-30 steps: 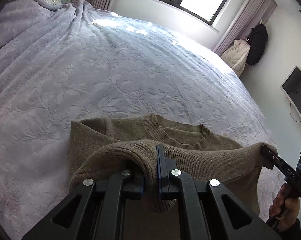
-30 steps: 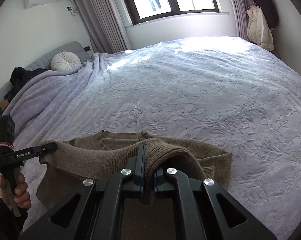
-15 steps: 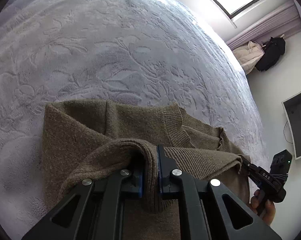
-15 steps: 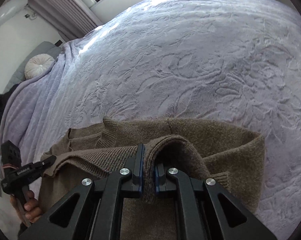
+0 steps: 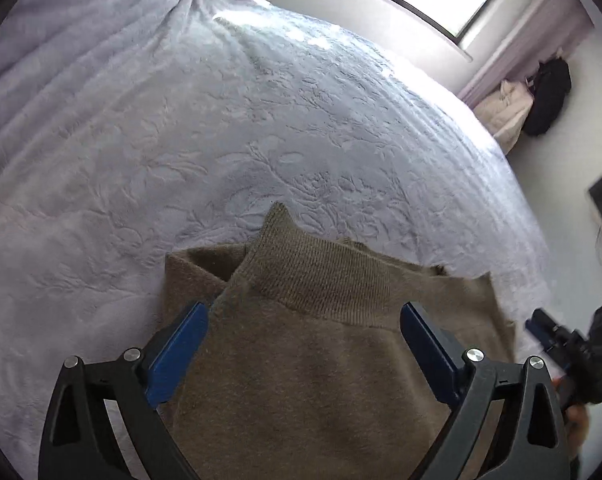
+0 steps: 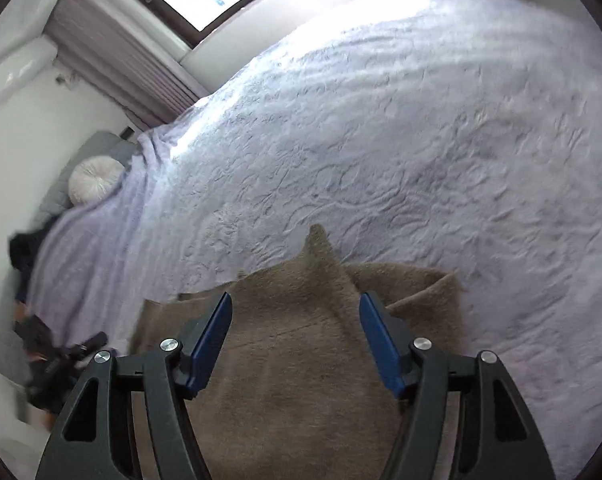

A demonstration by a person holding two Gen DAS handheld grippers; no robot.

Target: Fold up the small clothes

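The near part of the sweater point(image 5: 321, 380) runs out of both wrist views under the tool frames, so its lower edge and full outline cannot be made out. The right wrist view is smeared by motion: the knit there reads only as a brown blur, and the left tool at that picture's lower left is a dark smudge with a hand behind it. In the left wrist view the right tool at the far right is likewise blurred and partly cut off.

The sweater is olive-brown and lies folded over on the bed point(image 5: 181, 140), at the bed's near edge, with one ribbed band across the top layer and a pointed corner sticking up toward the bed's middle. A second layer shows beneath at its left corner.

The left tool point(image 5: 303, 340) is released, its jaws having just been opening; they stand wide to either side of the sweater with no pad pressing on it. The right tool point(image 6: 295, 334) is also released, jaws just opened, the knit lying between them untouched.

The knit is fine and fuzzy, the band clearly ribbed. The bedspread is pale lilac plush embossed with leaf and flower shapes. The pads point(image 5: 177, 354) are flat blue slabs on black frames.
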